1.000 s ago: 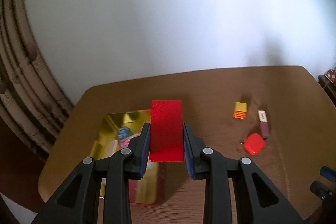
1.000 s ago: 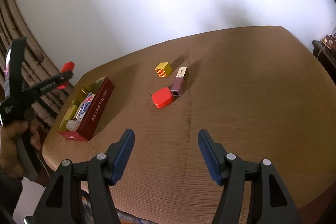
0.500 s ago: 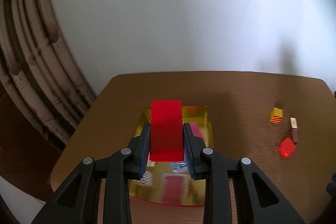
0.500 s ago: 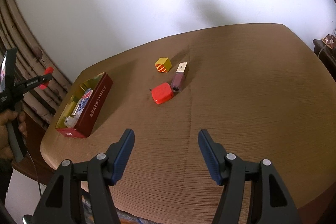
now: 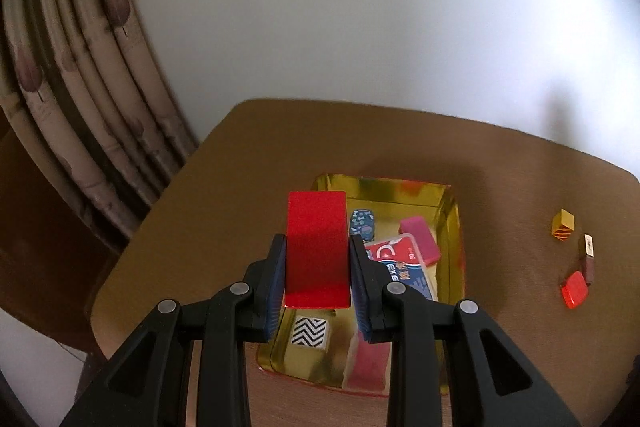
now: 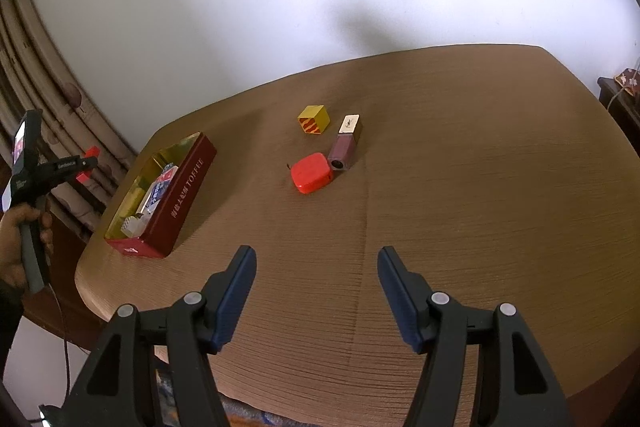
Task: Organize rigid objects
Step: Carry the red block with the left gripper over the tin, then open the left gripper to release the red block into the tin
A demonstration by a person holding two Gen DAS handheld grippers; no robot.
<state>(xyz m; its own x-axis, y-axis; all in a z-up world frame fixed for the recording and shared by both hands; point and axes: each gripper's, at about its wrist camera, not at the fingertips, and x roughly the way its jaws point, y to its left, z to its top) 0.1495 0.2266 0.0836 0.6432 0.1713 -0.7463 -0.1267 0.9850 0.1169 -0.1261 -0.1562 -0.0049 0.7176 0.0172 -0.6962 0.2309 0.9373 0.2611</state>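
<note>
Your left claw [image 5: 317,259] is clamped on the red block [image 5: 317,247], holding it up over the near-left part of the open toffee tin [image 5: 451,227], which sits at the left end of the desk [image 6: 460,187]. Inside the tin lie a pink block [image 5: 420,239], a blue-and-red card pack [image 5: 400,263] and a zigzag-patterned tile [image 5: 308,331]; another pink piece at the near edge is too blurred to identify. Your right claw [image 6: 316,291] hangs spread wide and empty over the near desk. Further out sit the yellow cube [image 6: 314,119], the purple bottle [image 6: 345,147] and the red tape measure [image 6: 311,173], the last two seemingly touching.
</note>
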